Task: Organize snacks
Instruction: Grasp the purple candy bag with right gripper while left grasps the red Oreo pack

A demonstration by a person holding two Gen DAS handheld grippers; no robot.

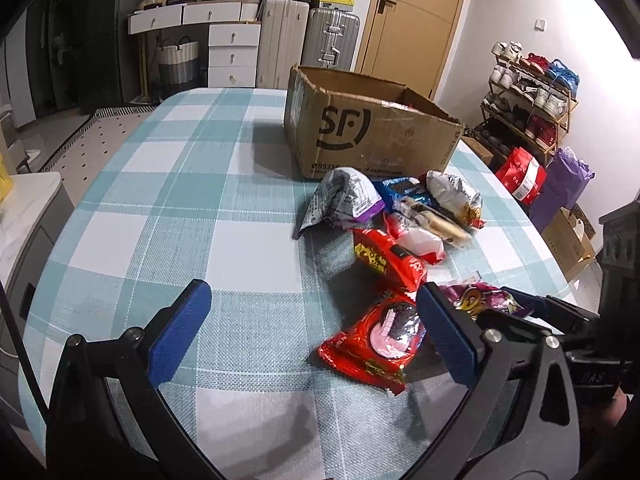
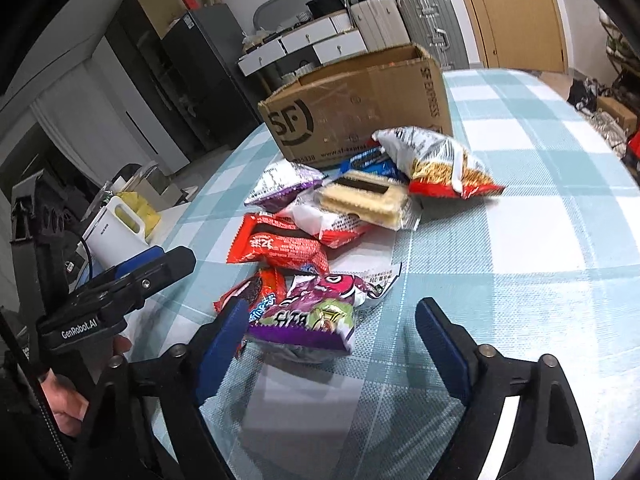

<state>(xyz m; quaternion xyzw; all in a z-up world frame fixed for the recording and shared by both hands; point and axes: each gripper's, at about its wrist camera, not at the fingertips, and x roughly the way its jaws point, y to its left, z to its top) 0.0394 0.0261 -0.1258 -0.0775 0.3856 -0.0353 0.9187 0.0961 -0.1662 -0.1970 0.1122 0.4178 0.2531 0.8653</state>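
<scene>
Nearby, on a table (image 1: 168,184) covered in a teal-and-white checked cloth, a heap of snack packets lay just in front of an open cardboard box (image 1: 360,128), which stood toward the far edge. The left gripper (image 1: 312,336) hung low over the cloth with its blue-padded jaws spread wide and nothing between them; a red packet (image 1: 372,340) lay just beside its right finger. The right gripper (image 2: 332,352) was likewise open, its jaws on either side of the near end of a purple packet (image 2: 308,316), but the pads did not press on it. Behind the purple packet lay a red wrapper (image 2: 280,246), a pack of cream wafers (image 2: 360,200), a blue packet (image 2: 372,162), a silver-and-purple bag (image 2: 280,184) and a silver noodle bag (image 2: 436,160) with a red end. Suitcases (image 1: 316,36) and a wooden door (image 1: 416,16) stood behind the box.
</scene>
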